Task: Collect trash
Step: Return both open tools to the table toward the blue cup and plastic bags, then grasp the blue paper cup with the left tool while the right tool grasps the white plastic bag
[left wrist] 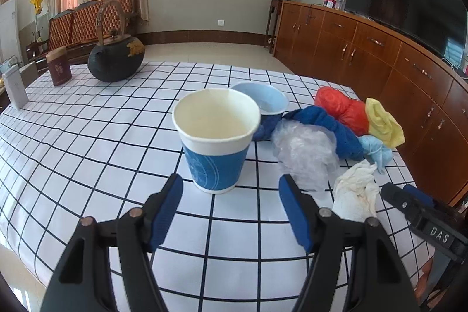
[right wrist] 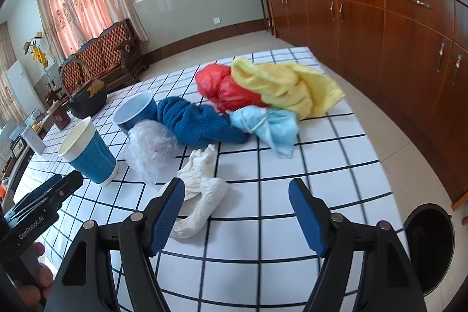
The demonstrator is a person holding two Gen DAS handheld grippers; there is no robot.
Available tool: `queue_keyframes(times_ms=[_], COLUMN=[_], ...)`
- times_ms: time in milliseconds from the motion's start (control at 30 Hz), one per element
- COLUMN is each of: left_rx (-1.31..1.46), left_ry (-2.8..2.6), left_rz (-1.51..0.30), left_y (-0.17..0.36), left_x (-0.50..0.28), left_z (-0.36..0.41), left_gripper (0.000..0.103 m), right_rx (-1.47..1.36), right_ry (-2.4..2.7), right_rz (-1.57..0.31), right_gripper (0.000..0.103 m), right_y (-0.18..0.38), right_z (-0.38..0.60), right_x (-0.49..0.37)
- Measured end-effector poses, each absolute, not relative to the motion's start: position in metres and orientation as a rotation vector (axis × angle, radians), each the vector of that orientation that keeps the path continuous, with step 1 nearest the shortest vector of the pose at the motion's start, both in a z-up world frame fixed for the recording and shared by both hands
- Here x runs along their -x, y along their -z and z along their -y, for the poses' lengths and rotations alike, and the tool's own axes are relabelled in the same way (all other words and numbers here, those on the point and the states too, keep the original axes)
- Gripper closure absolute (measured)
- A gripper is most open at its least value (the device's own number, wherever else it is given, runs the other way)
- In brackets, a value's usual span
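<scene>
An empty blue and white paper cup stands upright on the checked tablecloth, just beyond my left gripper, which is open with nothing between its fingers. A second blue cup sits behind it. Crumpled clear plastic and a crumpled white tissue lie to the right. In the right wrist view the tissue lies by the left fingertip of my open right gripper. The clear plastic, the paper cup and the second cup lie further left.
Blue, red, yellow and light blue cloths lie in a heap. A black bin stands on the floor off the table's right edge. A black teapot and brown tin stand far left. Wooden cabinets line the right.
</scene>
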State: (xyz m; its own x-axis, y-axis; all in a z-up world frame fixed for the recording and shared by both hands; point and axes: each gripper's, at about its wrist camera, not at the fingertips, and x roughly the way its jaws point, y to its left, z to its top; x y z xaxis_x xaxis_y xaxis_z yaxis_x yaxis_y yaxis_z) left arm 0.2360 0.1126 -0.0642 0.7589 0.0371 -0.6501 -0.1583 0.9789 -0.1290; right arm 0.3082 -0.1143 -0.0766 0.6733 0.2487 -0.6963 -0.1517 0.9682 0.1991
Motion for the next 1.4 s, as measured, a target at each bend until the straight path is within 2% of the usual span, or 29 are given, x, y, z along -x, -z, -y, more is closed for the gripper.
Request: queue_keyframes(times_ms=[433,600,900,933,967,1033,1167,1400], left_rx=[0.190,0.190,0.186,0.187,0.189,0.193,0.201,0.213], left_ry=[-0.115,-0.117,-0.109,-0.110,-0.110,-0.111,-0.104,-0.119], left_rz=[-0.716,-0.714,-0.715,-0.715,-0.715,-0.718,-0.717,-0.720], left_y=[0.070,0.070,0.070,0.070,0.071,0.071,0.072,0.074], left_x=[-0.240,-0.239,-0.240,-0.240,-0.240,-0.242,-0.247,-0.260], left_z=[-0.115,-0.116,-0.114,-0.114,-0.115,-0.116,-0.117,-0.119], left_gripper=[0.033,0.033,0.033,0.033,0.033,0.033,0.033,0.033], right_rx=[-0.070,-0.095,0.005,0.000,-0.004,-0.008,-0.024,-0.059], right_ry=[-0.295,-0.309,-0.316,-0.323,-0.327,-0.330,-0.350,-0.333], right_rz=[-0.835,-0.795,-0.851,-0.850,-0.851,-0.846,-0.834,-0.749], right_gripper=[0.027,0.025,0.026,0.033,0.046,0.051,0.072,0.074], right_y=[0.089,0.080,0.101,0.101,0.102,0.103,0.100,0.079], right_z=[0.084,0.086,0.063,0.063,0.062,0.063,0.062,0.075], right_x=[-0.309,-0.304,-0.308,-0.309,-0.310,-0.311,-0.312,-0.310])
